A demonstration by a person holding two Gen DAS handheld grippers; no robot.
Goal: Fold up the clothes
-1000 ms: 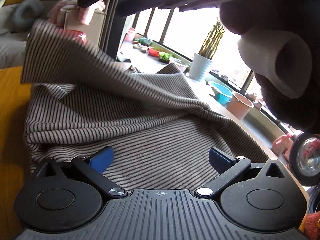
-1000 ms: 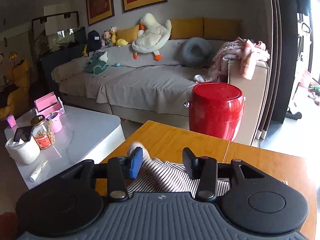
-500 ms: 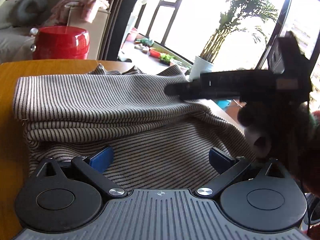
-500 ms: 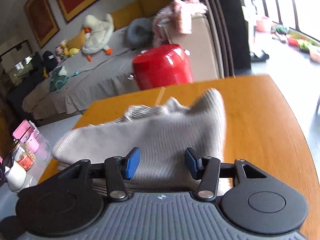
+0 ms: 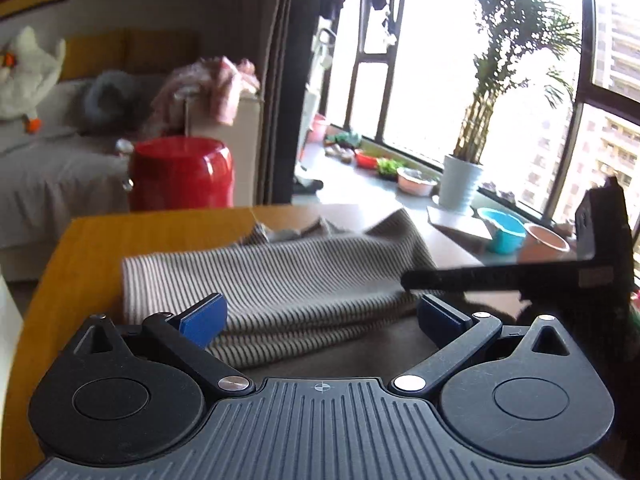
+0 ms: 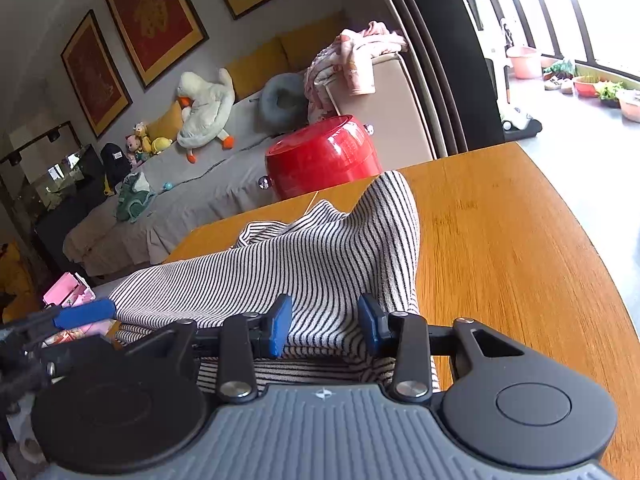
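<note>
A black-and-white striped garment (image 5: 280,280) (image 6: 320,248) lies folded over itself on the wooden table (image 5: 100,248) (image 6: 500,240). My left gripper (image 5: 320,316) hangs open just above its near edge, and the cloth lies below the wide-apart pads without touching them. One blue pad (image 6: 84,313) of it shows in the right wrist view. My right gripper (image 6: 325,326) is at the garment's right edge. Its jaws are closing, with a bunch of the top layer between the pads and touching both. From the left wrist view it appears edge-on as a dark bar (image 5: 480,274).
A red drum-shaped stool (image 5: 182,172) (image 6: 324,156) stands just beyond the table's far edge. Behind it is a grey sofa (image 6: 200,184) with plush toys and a pile of pink clothes (image 6: 360,60). A window ledge holds a potted plant (image 5: 460,188) and bowls (image 5: 504,232).
The right gripper carried the lifted striped layer across and down onto the rest of the garment, rolling as it went. The left gripper rose and tipped up, so less cloth fills its view.
</note>
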